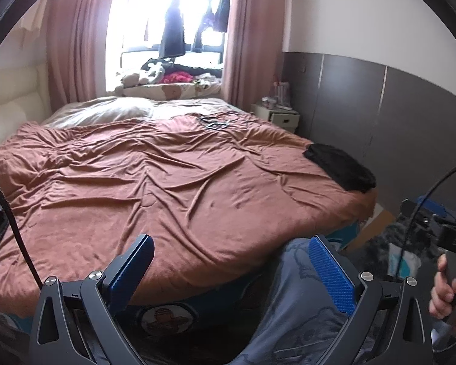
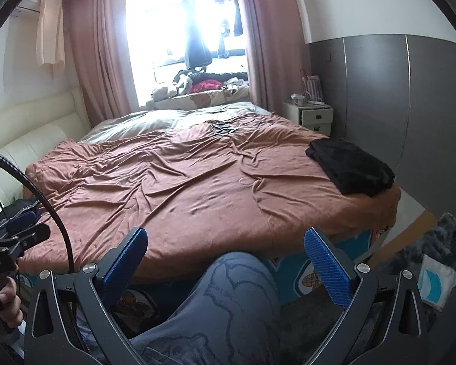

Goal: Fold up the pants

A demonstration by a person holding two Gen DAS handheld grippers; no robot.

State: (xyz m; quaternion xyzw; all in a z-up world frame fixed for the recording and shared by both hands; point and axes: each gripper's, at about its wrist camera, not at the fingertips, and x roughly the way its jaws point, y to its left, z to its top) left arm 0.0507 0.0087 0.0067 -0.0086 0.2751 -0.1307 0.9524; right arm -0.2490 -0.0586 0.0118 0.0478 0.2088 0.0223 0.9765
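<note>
Both tongs, left (image 1: 229,269) and right (image 2: 225,261), gape empty; the black pants (image 2: 351,165) lie at two o'clock, running near-to-far, closer to the right.

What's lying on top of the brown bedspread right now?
On the brown bedspread, folded black pants lie near its right edge, and a small dark item farther back is too small to identify. Anything beneath the bedspread is hidden.

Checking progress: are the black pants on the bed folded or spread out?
Folded: the black pants lie as a compact, layered rectangle near the bed's right edge.
</note>
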